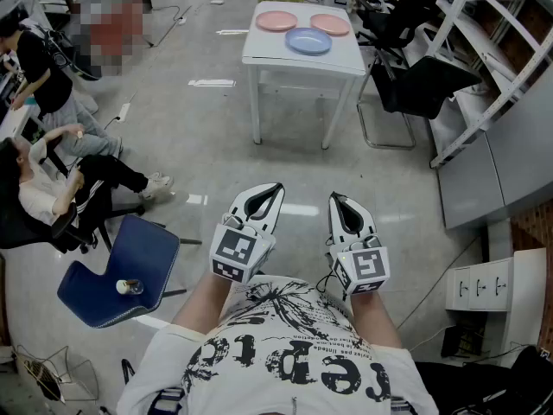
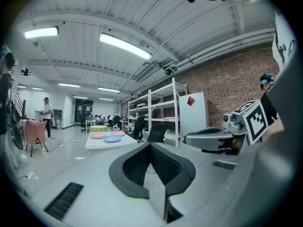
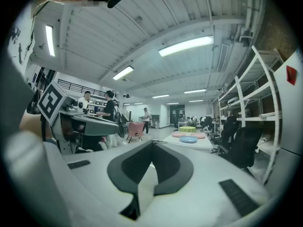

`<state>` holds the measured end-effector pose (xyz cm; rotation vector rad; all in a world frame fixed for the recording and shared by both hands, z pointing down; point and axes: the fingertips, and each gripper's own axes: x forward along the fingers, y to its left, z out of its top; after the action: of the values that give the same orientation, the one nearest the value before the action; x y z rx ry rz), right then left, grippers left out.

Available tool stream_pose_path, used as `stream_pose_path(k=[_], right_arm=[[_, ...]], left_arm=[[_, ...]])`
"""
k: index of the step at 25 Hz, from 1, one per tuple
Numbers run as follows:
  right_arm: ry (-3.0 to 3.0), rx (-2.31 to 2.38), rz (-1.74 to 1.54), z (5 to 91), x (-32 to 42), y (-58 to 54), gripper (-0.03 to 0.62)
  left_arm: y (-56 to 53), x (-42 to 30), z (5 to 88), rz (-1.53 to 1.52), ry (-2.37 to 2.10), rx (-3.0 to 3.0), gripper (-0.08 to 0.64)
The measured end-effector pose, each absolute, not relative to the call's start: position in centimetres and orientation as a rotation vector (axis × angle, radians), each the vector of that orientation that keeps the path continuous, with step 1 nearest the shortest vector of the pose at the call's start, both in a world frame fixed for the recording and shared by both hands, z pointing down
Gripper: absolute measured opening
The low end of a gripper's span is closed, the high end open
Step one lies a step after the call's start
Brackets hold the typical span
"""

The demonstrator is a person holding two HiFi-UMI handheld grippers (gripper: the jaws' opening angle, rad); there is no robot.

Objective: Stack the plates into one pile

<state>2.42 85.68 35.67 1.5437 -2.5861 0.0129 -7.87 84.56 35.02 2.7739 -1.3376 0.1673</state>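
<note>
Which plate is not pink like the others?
The blue plate, sitting in front, is the only one that is not pink. The left pink plate and right pink plate lie behind it.

too small to tell
thing (image 1: pixel 130 286) on blue chair (image 1: pixel 91 294); far plates (image 2: pixel 106 137), mere specks in both gripper views

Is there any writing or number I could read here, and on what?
T-shirt: large upside-down letters, partly cut off, not surely readable; smaller print blurred.
Left gripper, right gripper: square black-and-white markers, no words.
Red sign on white cabinet: too small.
</note>
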Motion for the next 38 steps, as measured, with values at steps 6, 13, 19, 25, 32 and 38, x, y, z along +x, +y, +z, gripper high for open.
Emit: stream_pose_path(k=[6, 13, 19, 25, 32, 38], right_arm=[[-2.571, 1.546, 0.016, 36.1, 2.5, 84.6, 0.000], [-2.573, 1.557, 0.032, 36.4, 2.9, 83.9, 0.000], [-2.570, 1.592, 0.092, 37.1, 4.1, 83.2, 0.002], [-2.564, 1.586, 0.140, 38.4, 5.3, 82.1, 0.002], [-2.572, 1.593, 0.239, 39.4, 4.6, 79.3, 0.002], [-2.562, 1.582, 0.268, 39.9, 3.9, 74.6, 0.002]], left_arm=[[83.4, -8.3, 35.9, 0.190, -1.349, 2.743, 0.003], [82.8, -8.2, 36.6, 0.202, -1.346, 2.726, 0.003], [82.1, -7.8, 37.4, 0.216, -1.352, 2.698, 0.003], [81.1, -7.3, 38.6, 0.213, -1.374, 2.640, 0.003], [79.2, -9.4, 39.8, 0.249, -1.406, 2.592, 0.003], [74.1, -10.3, 40.0, 0.262, -1.401, 2.571, 0.003]])
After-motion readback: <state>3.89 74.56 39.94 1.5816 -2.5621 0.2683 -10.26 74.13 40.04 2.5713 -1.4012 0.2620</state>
